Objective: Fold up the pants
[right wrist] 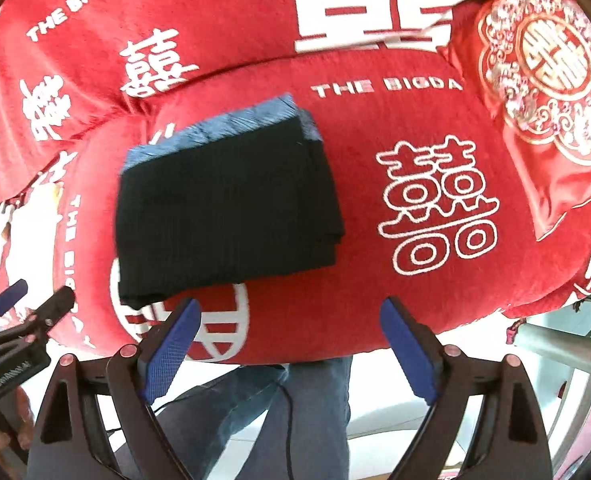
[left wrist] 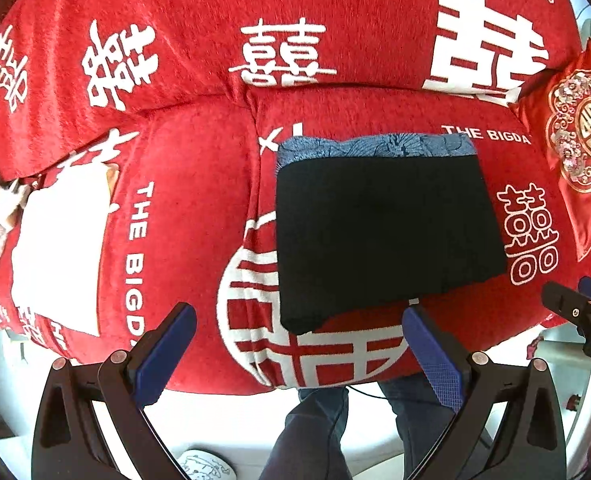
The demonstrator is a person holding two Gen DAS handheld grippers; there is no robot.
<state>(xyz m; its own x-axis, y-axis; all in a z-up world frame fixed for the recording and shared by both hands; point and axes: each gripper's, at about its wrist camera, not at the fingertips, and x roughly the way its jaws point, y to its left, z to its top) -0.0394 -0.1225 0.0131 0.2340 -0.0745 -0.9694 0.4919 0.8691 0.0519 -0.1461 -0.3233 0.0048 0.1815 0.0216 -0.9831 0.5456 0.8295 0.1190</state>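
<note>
While both grippers point steeply down over the sofa's front edge, each shows its jaws spread wide with nothing between them. At the bottom of the left wrist view, the left gripper (left wrist: 299,344) frames red seat fabric and the near corner of the pants (left wrist: 383,232), its blue pads clear of the cloth. At the bottom of the right wrist view, the right gripper (right wrist: 291,332) stands equally open, its pads just below the pants' lower edge without touching them.

Each camera catches the other tool: the right gripper's black tip sits at the right edge of the left view, and the left gripper's clamp body sits at the lower left of the right view. Only the left view shows a white folded item (left wrist: 61,248) at centre left; the right view shows the pants' stacked side edges.

Folded into a compact black rectangle of ribbed-looking cloth, the pants lie flat at frame centre on the seat cushion (left wrist: 199,184), with a blue patterned layer (left wrist: 375,146) along their far edge. The sofa cover is plush red with white characters. A shiny embroidered red pillow (left wrist: 579,148) leans at the right. The person's jeans-clad legs (left wrist: 315,428) appear below.
</note>
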